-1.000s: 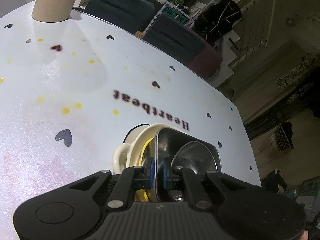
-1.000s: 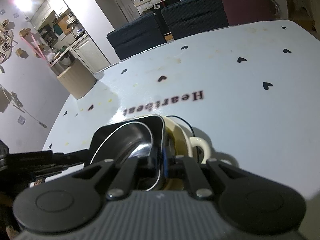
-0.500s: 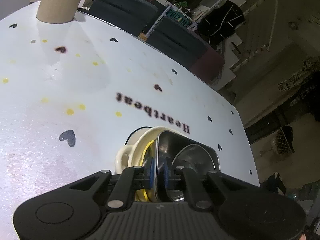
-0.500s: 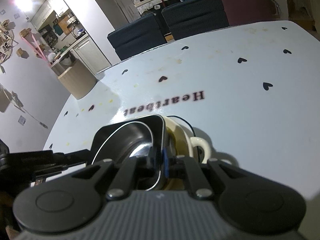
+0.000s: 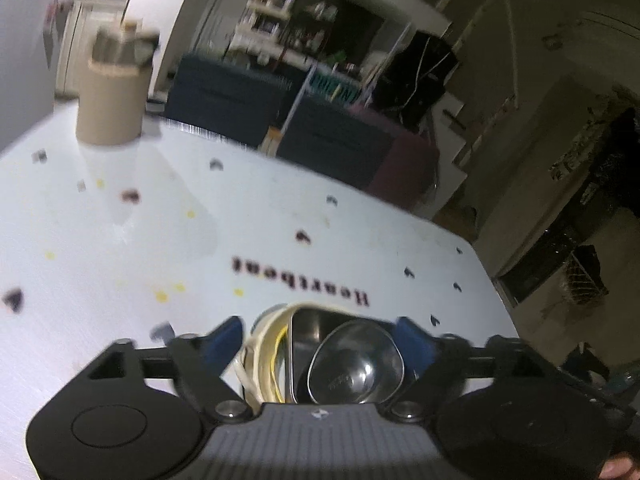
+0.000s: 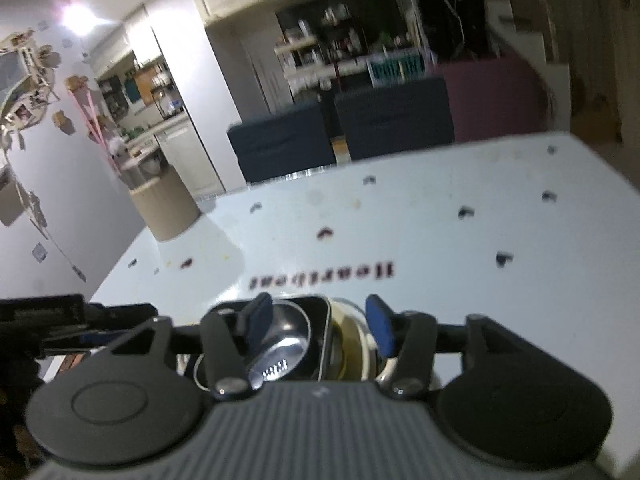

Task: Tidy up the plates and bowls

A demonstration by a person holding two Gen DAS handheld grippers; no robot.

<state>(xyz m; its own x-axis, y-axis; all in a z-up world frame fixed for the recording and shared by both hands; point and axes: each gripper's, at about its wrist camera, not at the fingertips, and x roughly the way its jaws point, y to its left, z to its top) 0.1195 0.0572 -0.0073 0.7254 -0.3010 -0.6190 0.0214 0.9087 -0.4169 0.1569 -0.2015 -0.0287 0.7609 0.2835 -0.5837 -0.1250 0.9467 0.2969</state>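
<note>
A stack of dishes sits on the white table: a cream handled bowl, a square steel plate in it, and a round steel bowl on top. My left gripper hovers above the stack, its jaws opening wide, the blue pads clear of the dishes. In the right wrist view the same steel bowl, square plate and cream bowl lie under my right gripper, whose jaws are also opening and touch nothing.
A beige cylindrical container stands at the table's far left corner. Dark blue chairs and a maroon seat line the far edge. The left gripper's body shows at the left of the right wrist view. The tablecloth bears "Heartbeat" lettering.
Both grippers were shut on opposite rims of the square steel plate; both have let go, opened wide and risen, so the stack looks smaller and lower in each view.
</note>
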